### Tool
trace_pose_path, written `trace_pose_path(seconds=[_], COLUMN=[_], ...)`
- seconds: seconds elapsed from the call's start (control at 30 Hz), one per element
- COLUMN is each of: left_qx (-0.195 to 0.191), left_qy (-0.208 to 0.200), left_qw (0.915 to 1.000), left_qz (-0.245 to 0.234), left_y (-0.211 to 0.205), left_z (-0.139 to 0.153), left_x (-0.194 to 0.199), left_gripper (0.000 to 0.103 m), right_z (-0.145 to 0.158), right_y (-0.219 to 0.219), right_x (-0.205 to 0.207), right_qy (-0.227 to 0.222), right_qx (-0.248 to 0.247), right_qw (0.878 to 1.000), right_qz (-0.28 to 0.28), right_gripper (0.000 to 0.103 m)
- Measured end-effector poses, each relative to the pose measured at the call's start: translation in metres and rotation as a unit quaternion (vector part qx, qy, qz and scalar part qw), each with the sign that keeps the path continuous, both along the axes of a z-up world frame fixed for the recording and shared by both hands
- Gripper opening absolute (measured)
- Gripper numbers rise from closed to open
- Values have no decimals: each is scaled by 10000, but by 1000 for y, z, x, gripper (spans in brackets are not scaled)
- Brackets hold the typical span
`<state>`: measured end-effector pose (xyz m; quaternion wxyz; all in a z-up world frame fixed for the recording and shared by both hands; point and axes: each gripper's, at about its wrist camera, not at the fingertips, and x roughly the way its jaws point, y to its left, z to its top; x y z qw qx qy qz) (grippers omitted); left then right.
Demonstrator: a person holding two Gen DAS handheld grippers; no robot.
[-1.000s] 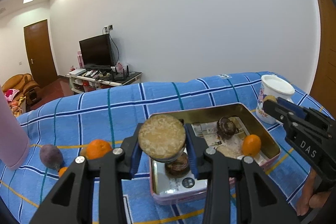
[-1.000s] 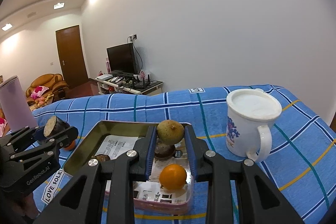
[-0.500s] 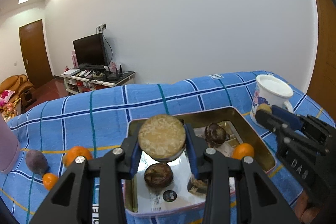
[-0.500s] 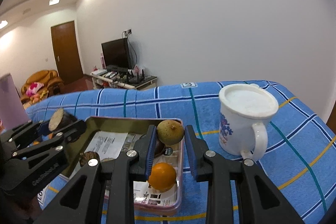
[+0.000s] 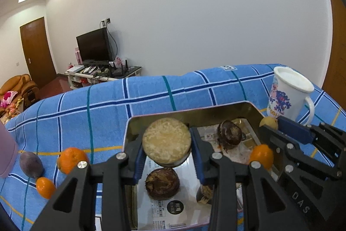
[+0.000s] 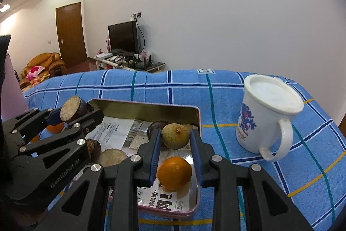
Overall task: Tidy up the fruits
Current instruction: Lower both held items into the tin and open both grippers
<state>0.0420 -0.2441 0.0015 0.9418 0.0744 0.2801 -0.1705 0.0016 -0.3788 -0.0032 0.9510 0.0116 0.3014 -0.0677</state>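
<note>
My left gripper [image 5: 166, 145] is shut on a halved brown fruit [image 5: 167, 142], cut face toward the camera, held above the metal tin [image 5: 192, 112]. My right gripper [image 6: 175, 138] is shut on a small yellow-green round fruit [image 6: 174, 136] over the tin's right end [image 6: 151, 106]. Inside the tin lie a small orange [image 6: 174, 173], dark passion fruits [image 5: 162, 183] and halved pieces on printed paper. An orange [image 5: 71, 159], a smaller orange [image 5: 45, 187] and a purple fruit [image 5: 30, 163] lie on the blue checked cloth left of the tin.
A white mug [image 6: 268, 116] with a blue print stands right of the tin. A pink bottle [image 5: 6, 155] stands at the far left. The cloth-covered table ends at the far edge, with a TV stand and a sofa beyond.
Both grippers have moved forward and lower over the tin, still holding their fruits. The tin looks larger and nearer in both views.
</note>
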Motion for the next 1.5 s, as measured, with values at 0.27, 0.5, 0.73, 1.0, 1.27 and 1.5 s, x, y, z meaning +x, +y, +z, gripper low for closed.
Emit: trace_pose_path(seconds=[0.27, 0.5, 0.73, 1.0, 1.27, 1.5], left_qx=[71, 73, 181, 226, 228, 235], left_qy=[150, 253, 430, 587, 626, 549], left_qw=[9998, 9996, 9989, 9980, 9977, 9979], left_qz=[75, 80, 91, 106, 152, 257], left_y=[-3, -5, -8, -9, -8, -6], left_z=[-9, -10, -15, -21, -22, -21], left_x=[13, 19, 23, 27, 28, 27], left_gripper=[39, 39, 39, 39, 39, 54], right_z=[-9, -14, -17, -20, -22, -20], right_y=[9, 5, 4, 6, 3, 1], right_x=[10, 16, 20, 24, 23, 20], right_qy=[216, 379, 476, 514, 485, 407], right_qx=[-119, 128, 240, 286, 383, 535], right_qw=[9996, 9991, 9984, 9980, 9977, 9973], right_qz=[113, 144, 185, 242, 290, 312], right_gripper=[29, 29, 29, 30, 30, 42])
